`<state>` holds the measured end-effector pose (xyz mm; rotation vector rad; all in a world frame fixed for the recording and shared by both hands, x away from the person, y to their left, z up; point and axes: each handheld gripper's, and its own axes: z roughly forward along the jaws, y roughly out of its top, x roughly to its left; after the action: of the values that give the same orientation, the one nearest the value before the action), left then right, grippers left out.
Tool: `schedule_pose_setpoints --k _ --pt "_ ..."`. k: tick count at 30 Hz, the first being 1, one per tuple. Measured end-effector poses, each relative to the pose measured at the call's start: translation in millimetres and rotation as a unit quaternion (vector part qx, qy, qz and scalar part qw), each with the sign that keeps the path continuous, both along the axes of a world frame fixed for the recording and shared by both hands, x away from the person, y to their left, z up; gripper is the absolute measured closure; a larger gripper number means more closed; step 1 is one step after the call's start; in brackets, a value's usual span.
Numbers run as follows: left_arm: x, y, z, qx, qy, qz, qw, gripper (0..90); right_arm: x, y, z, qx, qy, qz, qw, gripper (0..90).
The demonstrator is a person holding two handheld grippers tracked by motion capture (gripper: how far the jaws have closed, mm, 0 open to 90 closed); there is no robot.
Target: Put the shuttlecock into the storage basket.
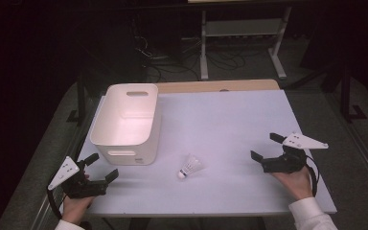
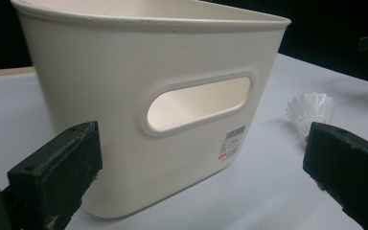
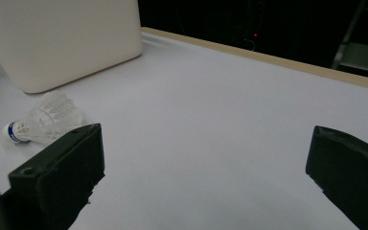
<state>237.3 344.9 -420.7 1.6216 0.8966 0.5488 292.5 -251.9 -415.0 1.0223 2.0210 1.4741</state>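
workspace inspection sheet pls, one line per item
surface: white table top, tan strip at far edge
job's things: shuttlecock lying on its side; white bin upright, its inside bare as far as seen
clutter: nothing seen
grippers: left claw open, held by near left corner; right claw open, at right, nothing between the jaws
cables: black cable looping off right claw; loose cables on floor behind
surroundings: dark room, white shelf frame beyond table
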Motion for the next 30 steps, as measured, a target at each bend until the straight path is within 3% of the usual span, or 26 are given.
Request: schedule_pose_setpoints --k 15,20,23,30 --pt "-2.9 -1.2 1.9 0.003 0.000 0.003 1.0000 0.0 0.1 2.9 -3.9 -0.009 0.009 0.003 0.9999 0.0" --pt "-5.2 -0.6 6.3 0.006 -0.003 0.004 1.0000 0.0 0.5 1.9 -5.0 -0.009 0.011 0.002 0.9999 0.0" --pt "-5.6 -0.5 8.0 -0.007 -0.001 0.009 0.9999 0.0 0.2 1.9 -5.2 -0.010 0.012 0.003 0.9999 0.0" --pt "-7.1 -4.7 15.2 0.000 -0.003 0.002 1.0000 0.0 0.0 1.9 -6.3 -0.010 0.016 0.004 0.9998 0.0"
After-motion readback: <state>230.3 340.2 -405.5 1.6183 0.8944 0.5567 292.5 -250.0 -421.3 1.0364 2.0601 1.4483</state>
